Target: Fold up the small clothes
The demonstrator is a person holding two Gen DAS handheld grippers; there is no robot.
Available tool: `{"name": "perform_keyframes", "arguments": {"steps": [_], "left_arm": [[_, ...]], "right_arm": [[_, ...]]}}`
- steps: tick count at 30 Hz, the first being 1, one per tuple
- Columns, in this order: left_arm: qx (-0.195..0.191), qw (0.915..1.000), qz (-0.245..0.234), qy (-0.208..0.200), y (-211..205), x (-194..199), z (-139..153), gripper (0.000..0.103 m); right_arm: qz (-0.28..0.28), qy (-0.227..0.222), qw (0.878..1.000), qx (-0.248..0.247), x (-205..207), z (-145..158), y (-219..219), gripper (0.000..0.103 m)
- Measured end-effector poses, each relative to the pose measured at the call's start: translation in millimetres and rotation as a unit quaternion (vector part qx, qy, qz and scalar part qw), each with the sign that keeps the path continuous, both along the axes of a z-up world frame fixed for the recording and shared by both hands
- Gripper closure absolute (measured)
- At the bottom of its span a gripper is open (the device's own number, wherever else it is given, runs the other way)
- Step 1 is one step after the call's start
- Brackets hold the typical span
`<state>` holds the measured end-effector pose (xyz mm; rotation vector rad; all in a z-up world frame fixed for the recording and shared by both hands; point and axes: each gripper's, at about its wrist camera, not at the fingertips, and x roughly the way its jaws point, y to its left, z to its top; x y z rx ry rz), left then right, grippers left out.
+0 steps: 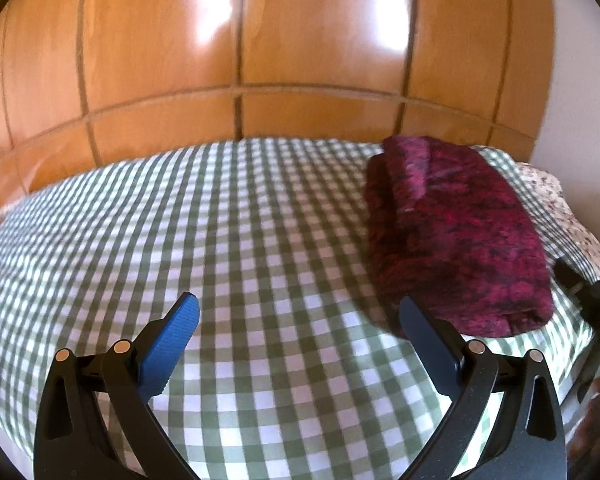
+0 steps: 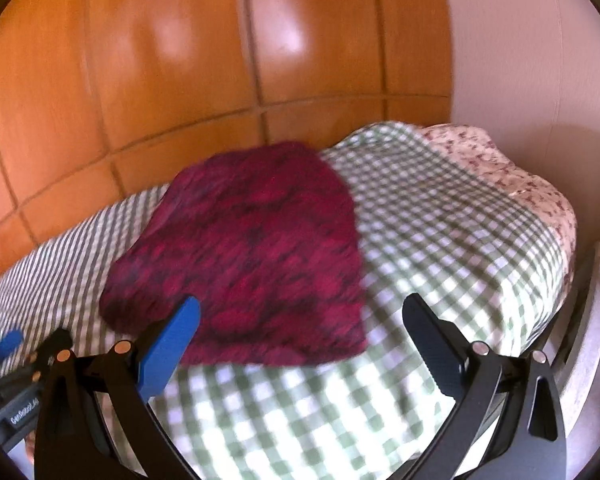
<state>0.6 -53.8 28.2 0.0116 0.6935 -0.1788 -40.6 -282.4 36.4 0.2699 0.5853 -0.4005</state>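
Note:
A folded magenta and black knitted garment (image 1: pixel 456 236) lies on the green checked bed cover (image 1: pixel 228 240), toward the right side. My left gripper (image 1: pixel 300 312) hovers open over bare cover, with the garment just beyond its right finger. In the right wrist view the same garment (image 2: pixel 252 252) sits ahead and to the left, and my right gripper (image 2: pixel 300 312) is open with nothing between its fingers; the left finger overlaps the garment's near edge. The left gripper (image 2: pixel 8 344) shows at the lower left edge of that view.
A wooden panelled headboard wall (image 1: pixel 240 40) rises behind the bed. A floral pillow or sheet (image 2: pixel 512 168) lies at the bed's right corner, by a white wall (image 2: pixel 520 40). The bed's edge drops off at the right (image 2: pixel 580 280).

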Motion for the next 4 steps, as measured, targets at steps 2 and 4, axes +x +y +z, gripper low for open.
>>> {"name": "perform_keyframes", "arguments": {"steps": [2, 4], "left_arm": [[-0.001, 0.9999, 0.010, 0.013, 5.8, 7.4, -6.8, 0.004], [0.002, 0.9996, 0.017, 0.020, 10.0, 13.0, -12.7, 0.004]], "right_arm": [[-0.034, 0.007, 0.999, 0.014, 5.7, -2.8, -28.1, 0.002], [-0.068, 0.015, 0.997, 0.030, 11.2, -9.2, -56.1, 0.002]]}}
